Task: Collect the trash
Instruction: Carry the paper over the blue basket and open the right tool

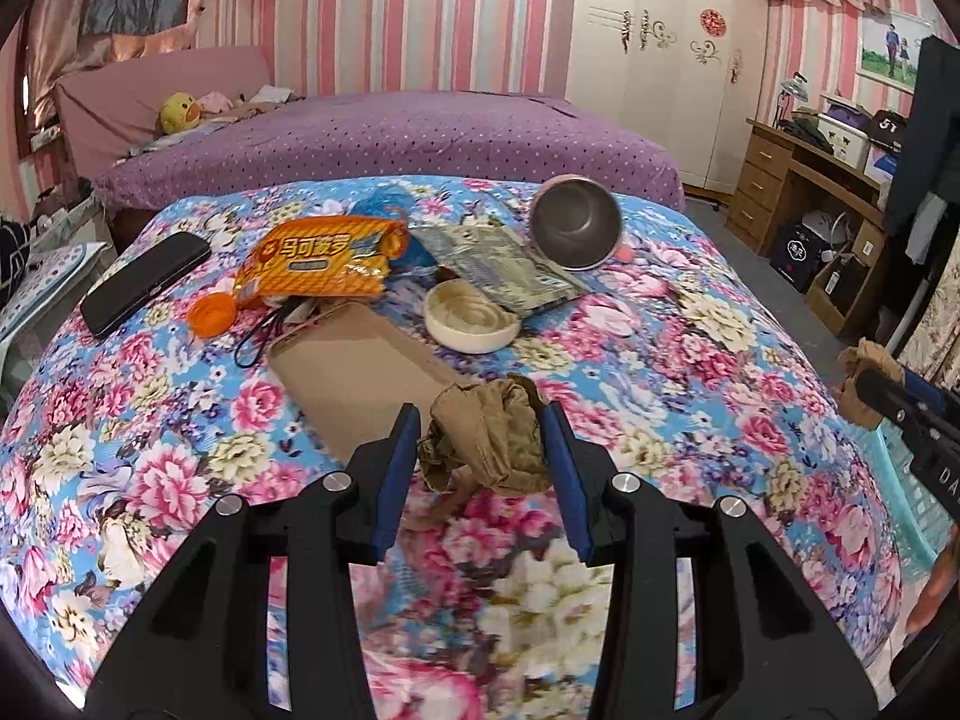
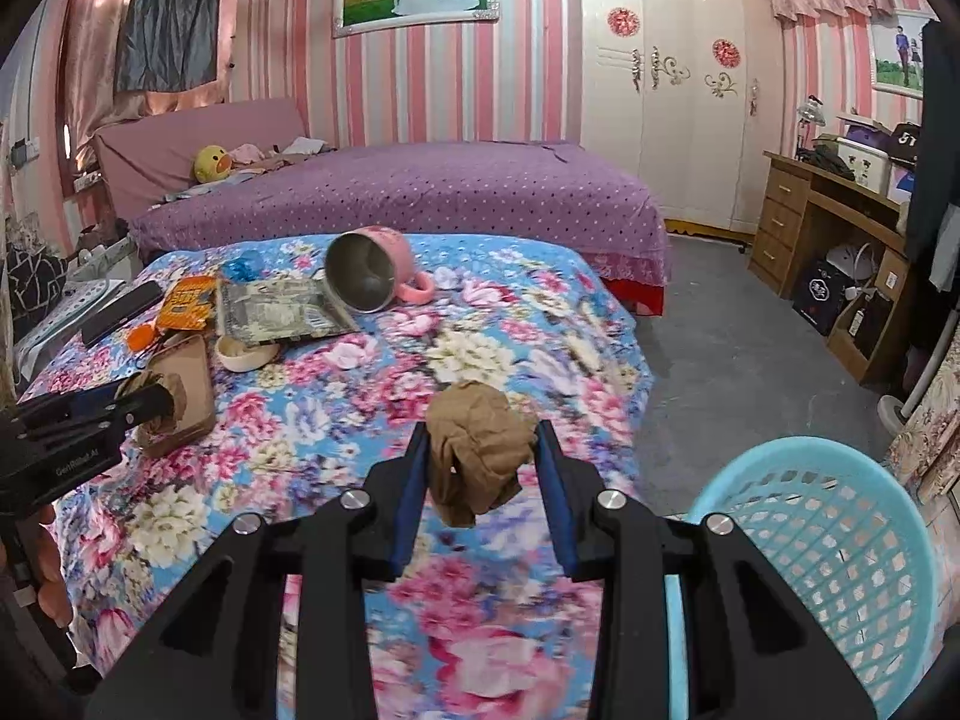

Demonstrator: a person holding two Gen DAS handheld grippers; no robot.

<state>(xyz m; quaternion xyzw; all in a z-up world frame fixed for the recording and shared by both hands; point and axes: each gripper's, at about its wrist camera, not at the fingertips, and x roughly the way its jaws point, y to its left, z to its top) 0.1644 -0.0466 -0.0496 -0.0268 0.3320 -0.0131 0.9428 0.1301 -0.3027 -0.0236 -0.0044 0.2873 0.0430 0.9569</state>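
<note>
In the left wrist view my left gripper (image 1: 482, 414) is shut on a crumpled brown paper ball (image 1: 489, 441), held just above the floral bedspread (image 1: 690, 360). In the right wrist view my right gripper (image 2: 483, 429) is shut on a second crumpled brown paper ball (image 2: 477, 450), near the bed's right edge. A turquoise mesh basket (image 2: 840, 546) stands on the floor to its lower right. Each gripper also shows in the other view: the right gripper (image 1: 867, 381) at the far right, the left gripper (image 2: 157, 399) at the left over a tan phone case (image 2: 192, 384).
On the bedspread lie an orange snack bag (image 1: 324, 264), an orange cap (image 1: 213, 312), a silver foil packet (image 1: 498, 267), a white round lid (image 1: 471, 315), a tipped pink mug (image 1: 576, 228) and a black phone (image 1: 144, 282). A purple bed (image 1: 420, 132) lies behind, a wooden desk (image 2: 804, 228) at right.
</note>
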